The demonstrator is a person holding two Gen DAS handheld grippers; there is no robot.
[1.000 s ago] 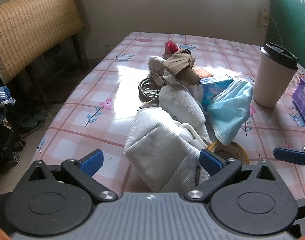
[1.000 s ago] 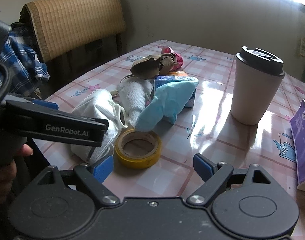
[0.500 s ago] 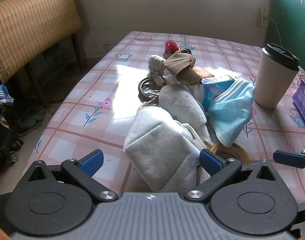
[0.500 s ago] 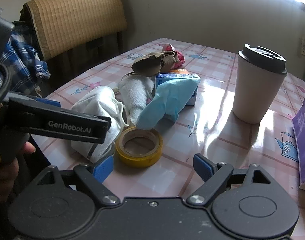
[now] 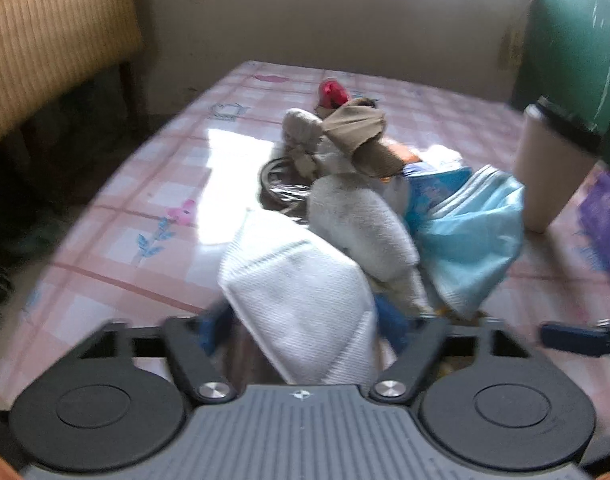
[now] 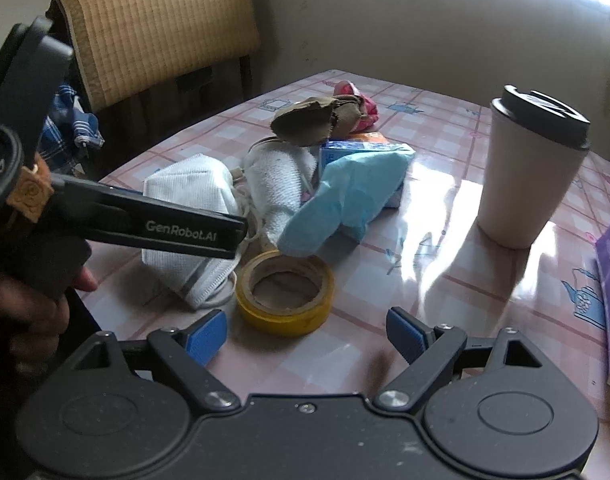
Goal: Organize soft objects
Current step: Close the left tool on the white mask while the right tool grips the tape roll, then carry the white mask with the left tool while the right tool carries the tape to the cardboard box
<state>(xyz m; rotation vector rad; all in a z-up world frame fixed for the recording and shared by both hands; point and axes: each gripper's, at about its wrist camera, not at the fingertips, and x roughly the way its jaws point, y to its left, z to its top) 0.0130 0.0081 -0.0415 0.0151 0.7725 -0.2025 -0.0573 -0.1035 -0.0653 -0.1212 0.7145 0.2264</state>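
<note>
The soft things are seen unsorted in a heap mid-desk (image 6: pixel 445 280), with the white mask (image 5: pixel 301 304) at its near end bracketed by the left gripper (image 5: pixel 305 326), while the right gripper (image 6: pixel 305 334) is held wide, empty.

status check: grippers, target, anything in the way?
Left gripper closing around white mask, grip unconfirmed, view blurred. Right gripper open, empty. Yellow tape roll and blue mask crowd it.
</note>
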